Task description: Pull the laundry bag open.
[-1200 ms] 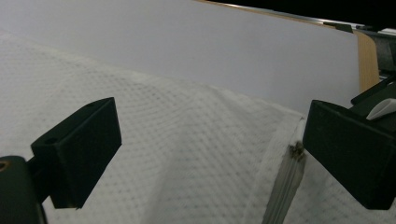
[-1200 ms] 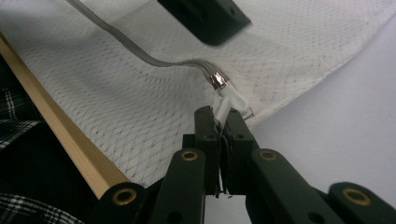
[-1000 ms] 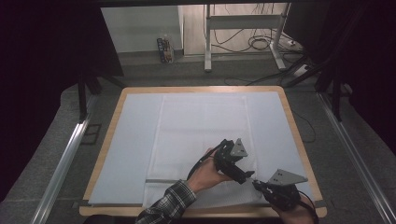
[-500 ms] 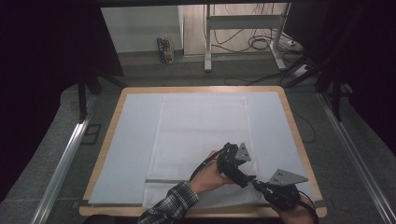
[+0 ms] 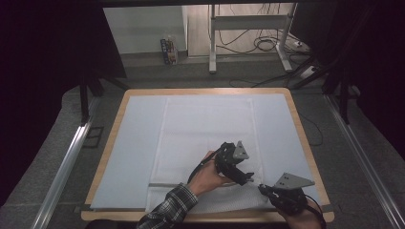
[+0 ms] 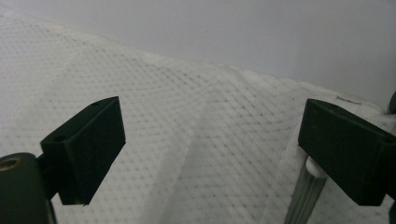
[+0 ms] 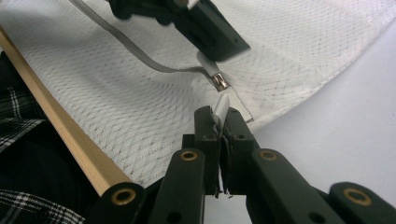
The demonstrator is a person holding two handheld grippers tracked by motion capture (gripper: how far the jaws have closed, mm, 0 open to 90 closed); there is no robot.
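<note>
Overhead, a white mesh bag (image 5: 210, 143) is seen spread on the surface (image 5: 296, 119), both claws at its near right corner. Along the left claw (image 6: 205, 140), jaws are held wide apart — mesh lies beneath them. Ahead of the right claw (image 7: 219, 122), clamped shut, a white zipper pull (image 7: 221, 106) is pinched.

1. The far and left counter (image 5: 138, 143) lies open over flat mesh bag (image 5: 205, 129).
2. Near right, left claw (image 5: 246, 180) and right claw (image 5: 263, 189) crowd each other.
3. Zipper (image 7: 140, 53) crosses between them.
</note>
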